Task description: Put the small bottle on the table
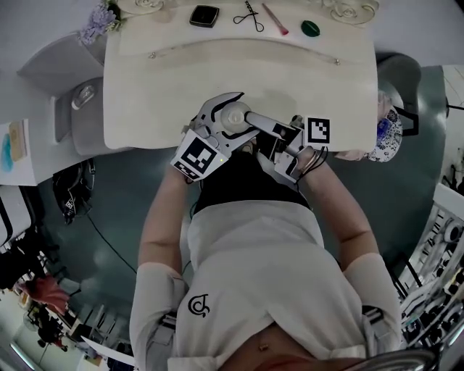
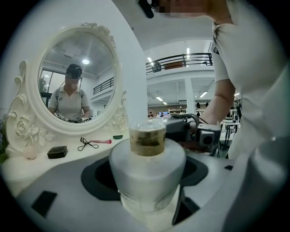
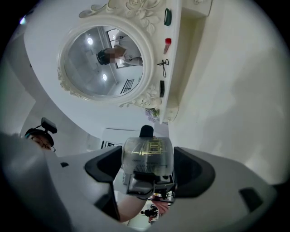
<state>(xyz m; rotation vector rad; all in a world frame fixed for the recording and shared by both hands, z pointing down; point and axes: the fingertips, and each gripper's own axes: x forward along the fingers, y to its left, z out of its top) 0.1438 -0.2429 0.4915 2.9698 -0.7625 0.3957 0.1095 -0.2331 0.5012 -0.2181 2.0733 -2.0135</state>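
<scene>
Left fingers [image 2: 93, 179] are spread wide around the frosted body of the small bottle [image 2: 147, 174], and the pads look snug on both flanks. The left gripper [image 1: 226, 129] has it upright, cap up, in the air right at the table's [image 1: 217, 80] near edge, about midway along and resting on nothing.

Across to the right, the right gripper [image 1: 281, 147] faces it, rolled over, its fingers [image 3: 102, 170] pinching the bottle's clear cap [image 3: 148, 154]. That's two grips on one little bottle!

Along the far edge, left to right, lie a black compact [image 1: 204, 15], a black curler-like tool [image 1: 249, 14], a pink stick [image 1: 275, 19] and a green dish [image 1: 310, 28]. The middle of the table lies bare.

Handling call: this looks like frosted glass, so stiff, smooth, likely slick and breakable, and probably light. The body is the safe hold, low on the wide part. The cap may twist or pull off, so I wouldn't trust it alone. It wants a gentle landing, flat on its base.
</scene>
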